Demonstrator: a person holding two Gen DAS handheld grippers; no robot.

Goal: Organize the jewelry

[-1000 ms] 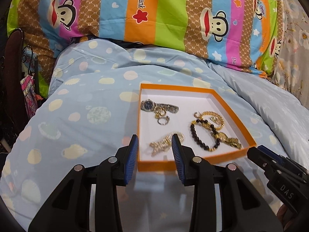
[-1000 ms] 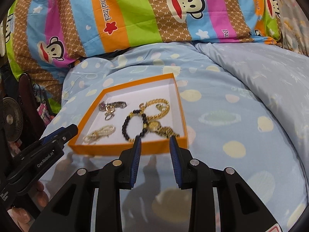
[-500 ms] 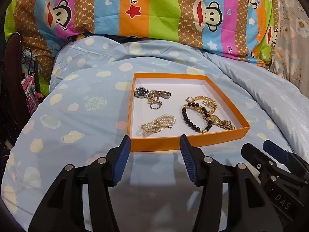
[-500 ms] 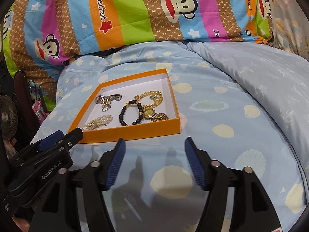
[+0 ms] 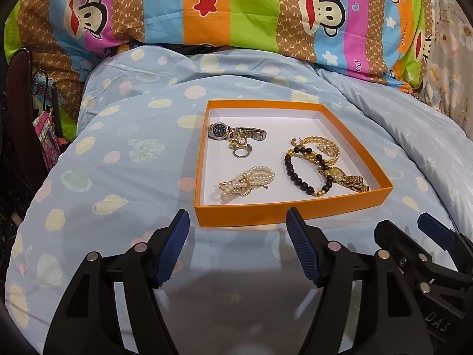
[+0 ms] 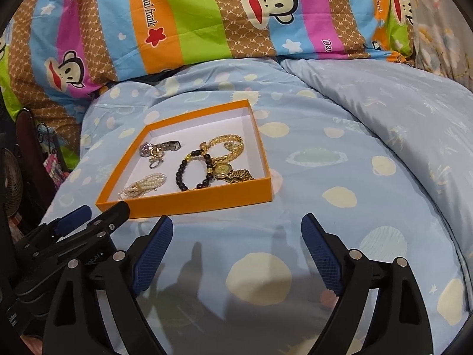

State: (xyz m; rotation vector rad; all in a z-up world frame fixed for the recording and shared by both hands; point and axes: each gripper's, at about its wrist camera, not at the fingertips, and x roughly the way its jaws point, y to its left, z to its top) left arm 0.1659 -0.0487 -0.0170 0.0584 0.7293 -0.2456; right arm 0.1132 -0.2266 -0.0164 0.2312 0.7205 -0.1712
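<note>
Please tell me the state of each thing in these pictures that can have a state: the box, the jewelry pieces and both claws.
Orange box: open, no lid in view.
Silver watch: flat in box, ring touching.
Pearl bracelet: bunched up.
Black bead bracelet: tangled with gold chain.
Left claw: open, empty.
Right claw: open, empty.

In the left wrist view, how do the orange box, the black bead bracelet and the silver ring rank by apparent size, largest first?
1. orange box
2. black bead bracelet
3. silver ring
</note>
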